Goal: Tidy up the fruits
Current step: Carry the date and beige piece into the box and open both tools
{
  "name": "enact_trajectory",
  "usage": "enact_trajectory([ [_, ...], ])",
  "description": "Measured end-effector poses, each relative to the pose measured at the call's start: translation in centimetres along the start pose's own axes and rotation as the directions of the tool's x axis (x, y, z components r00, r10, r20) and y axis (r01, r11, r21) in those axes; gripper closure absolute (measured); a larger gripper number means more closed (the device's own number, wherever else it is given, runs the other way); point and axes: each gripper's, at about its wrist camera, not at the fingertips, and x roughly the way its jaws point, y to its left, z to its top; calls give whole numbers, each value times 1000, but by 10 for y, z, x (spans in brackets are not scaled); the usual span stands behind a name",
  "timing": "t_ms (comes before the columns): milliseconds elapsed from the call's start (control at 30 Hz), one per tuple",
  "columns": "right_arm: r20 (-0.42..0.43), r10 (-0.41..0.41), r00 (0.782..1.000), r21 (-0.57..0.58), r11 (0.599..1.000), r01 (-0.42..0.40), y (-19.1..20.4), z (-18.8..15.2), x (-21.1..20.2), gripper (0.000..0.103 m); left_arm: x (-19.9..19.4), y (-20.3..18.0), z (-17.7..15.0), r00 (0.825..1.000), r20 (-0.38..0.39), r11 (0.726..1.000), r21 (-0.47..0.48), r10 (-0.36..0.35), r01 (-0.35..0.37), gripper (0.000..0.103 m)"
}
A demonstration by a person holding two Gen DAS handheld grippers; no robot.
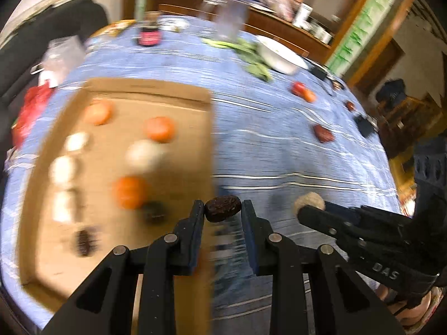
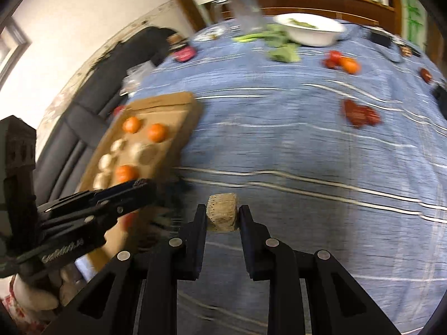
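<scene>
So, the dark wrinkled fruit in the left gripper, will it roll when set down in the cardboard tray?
The dark wrinkled fruit looks oval, so it may roll sideways a little. Its creased skin suggests good grip between the left gripper fingers. The cardboard tray is flat with raised edges, probably stopping it.

The counter's cloth point(image 1: 279, 145) is blue with thin white stripes. The cardboard tray point(image 1: 173, 92) is plain brown and carries orange fruits point(image 1: 159, 129), pale cream-white fruits point(image 1: 144, 155) and dark brown dates point(image 1: 83, 241). The left claw point(image 1: 222, 209), black, grips a wrinkled dark brown date point(image 1: 222, 208). The right claw point(image 2: 222, 215), also black, holds a tan fruit point(image 2: 222, 215) speckled with dark dots. Red dates point(image 2: 360, 114) lie on the cloth near a white bowl point(image 2: 315, 37) and green leaves point(image 2: 282, 51).
</scene>
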Motion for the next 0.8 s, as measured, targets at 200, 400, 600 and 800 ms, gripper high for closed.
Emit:
enact_trajectory([
  [200,-58,115,992,-84,989,-120,77,1,30,77,-23,67,-6,995,3,993,-53,101,-101,77],
  [400,-126,155,980,-130,977,-172,132,-12,58,77,-31,106,-14,992,-26,992,-32,123,-124,77],
  [600,-142,79,987,-186,977,-105,156,-24,81,77,-28,129,-19,990,-63,991,-32,128,-130,77],
  [800,-167,29,986,-182,981,-59,158,-32,98,77,-21,139,-25,987,-99,991,-30,125,-128,77],
])
